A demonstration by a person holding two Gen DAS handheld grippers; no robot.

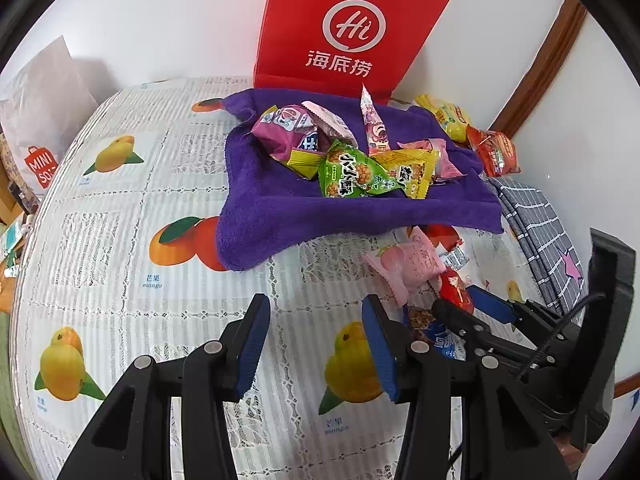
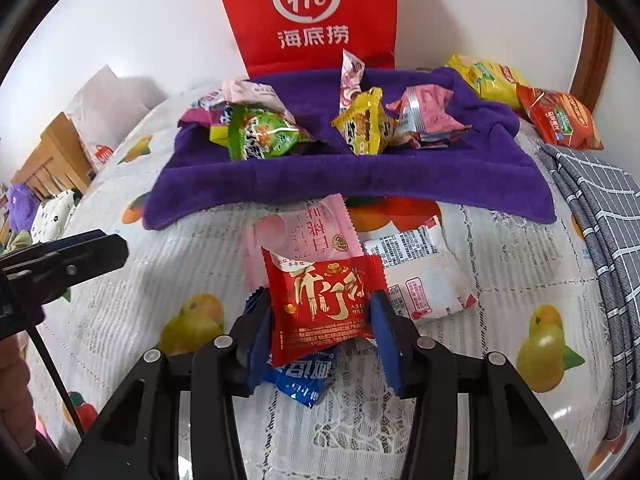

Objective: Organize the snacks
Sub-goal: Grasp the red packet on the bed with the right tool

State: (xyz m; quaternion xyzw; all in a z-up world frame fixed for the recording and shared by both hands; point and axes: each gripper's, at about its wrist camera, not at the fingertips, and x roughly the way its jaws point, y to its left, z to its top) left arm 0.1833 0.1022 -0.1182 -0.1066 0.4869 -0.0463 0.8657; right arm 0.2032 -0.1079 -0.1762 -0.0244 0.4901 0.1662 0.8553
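The right gripper [image 2: 322, 336] has its blue-padded fingers [image 2: 384, 340] closed partway around a red snack packet [image 2: 320, 308] with gold lettering, one pad at each side edge of the wrapper; whether the pads press it firmly cannot be told. Under that packet lies a blue packet [image 2: 304, 380], and just behind it a pink peach-print packet [image 2: 304, 232] and a white packet [image 2: 424, 276] lying printed side up, all on the fruit-patterned lace cloth [image 2: 132, 320] covering the surface.

The left gripper [image 1: 316, 344] hovers above the cloth with its fingers [image 1: 252, 344] spread wide and nothing between them. The right gripper shows at its right, beside the pink packet.

Farther back a purple towel [image 1: 320, 216] is spread on the surface. On it sits a heap of snacks: a green packet [image 1: 348, 172], a yellow packet [image 1: 416, 168], a purple-pink bag [image 1: 280, 128] and pink wrappers [image 1: 436, 152]. At the towel's far right corner lie a yellow bag [image 2: 488, 80] and a red-orange bag [image 2: 560, 120]. A red paper bag [image 1: 352, 24] with a white "Hi" logo stands against the wall behind the towel. A grey grid-patterned cloth [image 2: 600, 208] lies at the right edge, and a white Miniso bag [image 1: 40, 120] stands at far left.
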